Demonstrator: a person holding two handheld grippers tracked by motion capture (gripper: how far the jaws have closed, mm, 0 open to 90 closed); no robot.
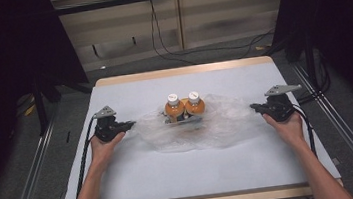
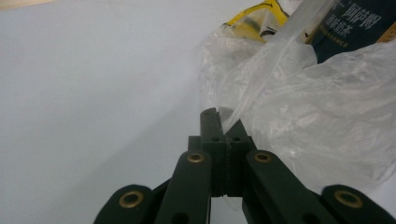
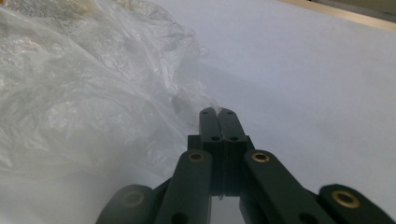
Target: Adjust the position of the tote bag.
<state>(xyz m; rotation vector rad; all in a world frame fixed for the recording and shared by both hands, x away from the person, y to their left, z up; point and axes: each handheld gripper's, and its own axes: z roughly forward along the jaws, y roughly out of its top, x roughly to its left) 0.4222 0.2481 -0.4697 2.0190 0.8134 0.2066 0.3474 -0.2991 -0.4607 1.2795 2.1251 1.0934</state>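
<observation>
Pale blue sheeting covers the table (image 1: 138,179), which stands on a grey floor with dark drapes to either side and cables trailing along the back wall. Spread across its middle lies a clear plastic bag (image 1: 217,125), crumpled and flattened, with two orange-filled bottles (image 1: 184,106) with white caps standing upright, touching each other, near its centre beside some packaged goods.

At the bag's left edge, the left gripper (image 2: 223,122) has its jaws closed on a stretched strip of the film, pulled taut toward the packages. At the right edge, the right gripper (image 3: 218,113) has its jaws pressed together just at the bag's fringe; whether any film is caught between them cannot be told.

Judging from this, the step in hand is drawing the bag open or up around the goods. Doing it well probably calls for equal, slow tension from both sides, so the thin film does not tear, and a low pull so the bottles are not tipped. Confirming the right pinch first seems wise.
</observation>
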